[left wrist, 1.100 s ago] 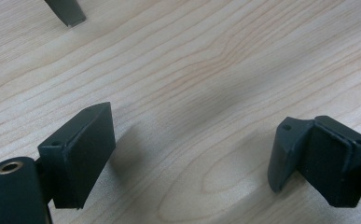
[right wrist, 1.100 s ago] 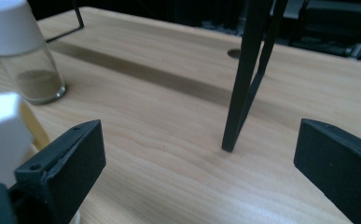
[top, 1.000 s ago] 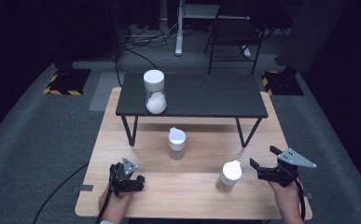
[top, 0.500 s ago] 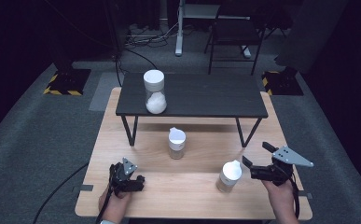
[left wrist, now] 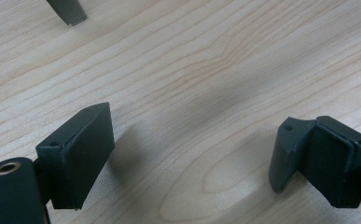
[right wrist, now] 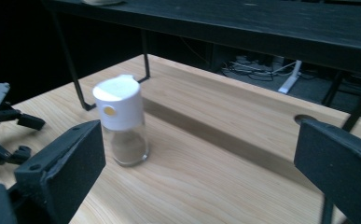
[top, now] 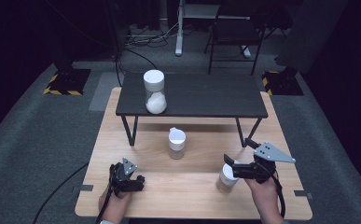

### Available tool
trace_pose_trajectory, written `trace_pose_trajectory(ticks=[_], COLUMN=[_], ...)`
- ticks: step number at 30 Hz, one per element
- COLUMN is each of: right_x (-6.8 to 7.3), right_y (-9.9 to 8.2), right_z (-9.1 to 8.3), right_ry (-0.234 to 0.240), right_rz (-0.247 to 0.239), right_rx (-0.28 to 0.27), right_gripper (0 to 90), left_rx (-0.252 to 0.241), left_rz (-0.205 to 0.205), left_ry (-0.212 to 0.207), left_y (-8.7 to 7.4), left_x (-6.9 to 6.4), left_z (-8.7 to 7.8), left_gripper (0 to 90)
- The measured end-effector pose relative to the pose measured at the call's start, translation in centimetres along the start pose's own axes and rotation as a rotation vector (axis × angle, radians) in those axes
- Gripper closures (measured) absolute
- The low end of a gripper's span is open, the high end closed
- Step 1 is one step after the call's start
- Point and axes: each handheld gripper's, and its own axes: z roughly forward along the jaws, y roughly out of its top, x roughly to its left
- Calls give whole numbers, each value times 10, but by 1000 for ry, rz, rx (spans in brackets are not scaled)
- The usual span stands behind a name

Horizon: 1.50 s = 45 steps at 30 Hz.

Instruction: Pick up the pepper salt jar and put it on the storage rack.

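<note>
Right now your right gripper [top: 236, 168] has its jaws spread wide with nothing between them, held just beside the near shaker [top: 227, 178], a white-capped bottle standing upright on the wooden table [top: 187, 196] near its front edge. Your left gripper [top: 127, 179] rests low over bare wood at the front left, jaws also parted and empty. A second white-capped shaker [right wrist: 121, 122] stands upright mid-table, well apart from both hands. Behind it a black shelf [top: 206, 95] carries a jar [top: 154, 92] of white powder at its left end.
</note>
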Motion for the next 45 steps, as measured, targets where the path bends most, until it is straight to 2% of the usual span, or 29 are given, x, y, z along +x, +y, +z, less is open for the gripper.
trace_pose_trajectory(ticks=[14,30,35,45], right_x=[39,83,93,100], right_y=[16,25,27,19], right_z=[34,78,91,121], right_ry=[45,47,36,3], right_rz=[-32,-37,-53,-44], right_rx=[-1,-1,8,27], right_gripper=[15,11,11,10], left_rx=[0,11,12,13], left_rz=[-1,1,2,2], left_ry=[1,-5,-6,-6], left_y=[0,3,3,3], left_x=[0,0,0,0], left_z=[0,1,1,1], left_gripper=[108,68,64,64])
